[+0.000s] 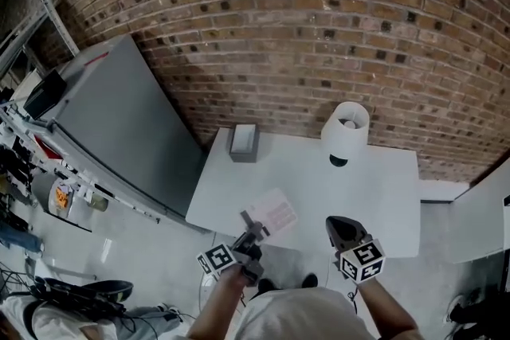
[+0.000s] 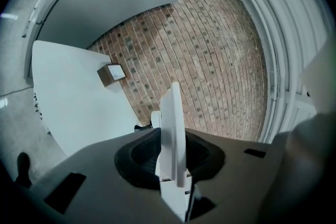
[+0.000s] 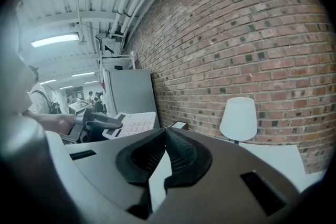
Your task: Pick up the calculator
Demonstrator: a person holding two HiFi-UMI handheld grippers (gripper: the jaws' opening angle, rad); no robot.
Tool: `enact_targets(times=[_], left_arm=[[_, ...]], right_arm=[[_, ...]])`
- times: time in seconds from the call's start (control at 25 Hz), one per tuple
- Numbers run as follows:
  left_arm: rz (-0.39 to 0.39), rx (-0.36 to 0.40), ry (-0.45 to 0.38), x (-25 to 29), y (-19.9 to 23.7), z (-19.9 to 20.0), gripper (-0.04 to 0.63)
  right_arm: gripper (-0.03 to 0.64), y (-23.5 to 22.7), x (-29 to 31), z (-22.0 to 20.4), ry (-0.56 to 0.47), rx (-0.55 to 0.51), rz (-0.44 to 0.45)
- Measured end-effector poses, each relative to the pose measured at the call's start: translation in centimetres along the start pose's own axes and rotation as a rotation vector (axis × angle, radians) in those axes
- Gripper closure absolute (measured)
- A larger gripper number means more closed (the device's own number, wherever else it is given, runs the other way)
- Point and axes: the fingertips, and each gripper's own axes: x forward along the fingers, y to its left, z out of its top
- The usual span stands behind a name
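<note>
On the white table, far side: a lamp with a white shade stands at the right and a small grey box at the left, both well apart from my grippers, with nothing between. The calculator is over the table's near left part, clamped at one end in my left gripper; that gripper's view shows it edge-on between the pads. My right gripper hangs over the near edge, its jaw tips together on nothing. A brick wall backs the table; a grey partition leans at its left, above a pale floor.
</note>
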Motion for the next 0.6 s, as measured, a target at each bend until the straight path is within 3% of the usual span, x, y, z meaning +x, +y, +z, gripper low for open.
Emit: enact_targets(times=[0.16, 0.6], left_arm=[[-0.064, -0.100, 0.007, -0.7, -0.5, 0.6, 0.486], [-0.095, -0.080, 0.019, -2.4, 0.2, 3.0, 0.486]], right_arm=[[0.606, 2.0, 0.4, 0.9, -0.016, -0.006, -0.019], [0.606, 5.4, 1.6, 2.4, -0.049, -0.061, -0.036]])
